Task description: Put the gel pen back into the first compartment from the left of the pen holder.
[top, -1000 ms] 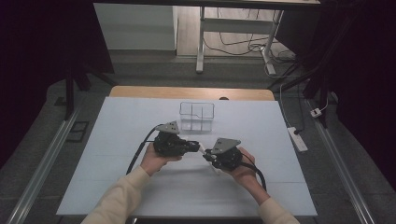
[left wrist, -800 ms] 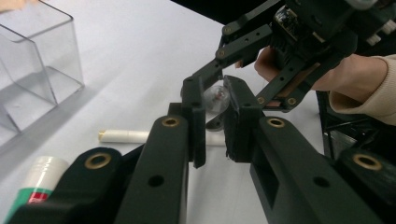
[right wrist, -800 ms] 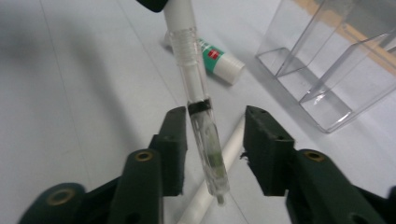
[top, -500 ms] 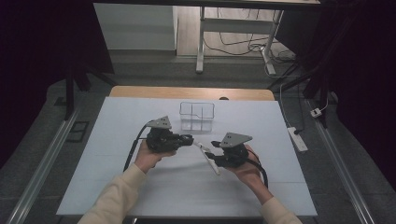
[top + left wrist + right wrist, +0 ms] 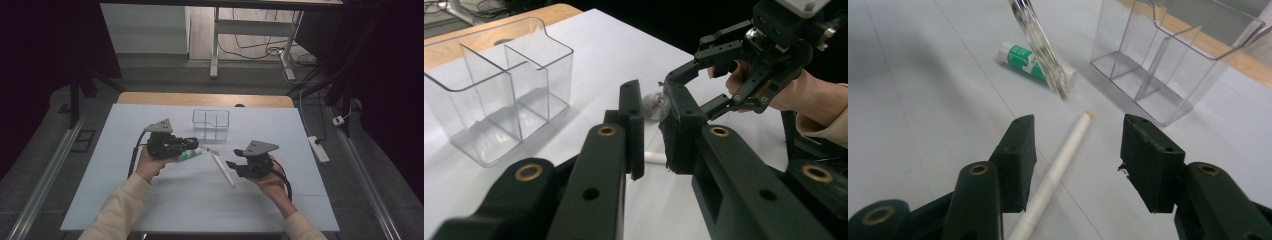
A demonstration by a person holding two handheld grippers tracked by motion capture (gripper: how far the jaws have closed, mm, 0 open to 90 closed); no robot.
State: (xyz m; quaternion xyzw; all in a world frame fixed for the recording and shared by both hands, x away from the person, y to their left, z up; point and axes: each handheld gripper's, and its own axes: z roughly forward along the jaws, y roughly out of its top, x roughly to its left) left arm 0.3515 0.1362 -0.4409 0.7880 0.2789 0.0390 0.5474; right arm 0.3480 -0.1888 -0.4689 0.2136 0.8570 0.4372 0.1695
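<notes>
Holding a clear tube (image 5: 1040, 42) clamped in the left gripper (image 5: 192, 143), above the bench (image 5: 150, 200); the right gripper (image 5: 233, 166), jaws just opened, is empty over a white stick (image 5: 1055, 170). The smooth tube could slip and roll under a weak grip.

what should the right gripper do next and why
Probably lower the right gripper and close on the white stick: its jaws have just been opening and the stick lies on the table between them, while the left gripper holds the clear tube.
</notes>
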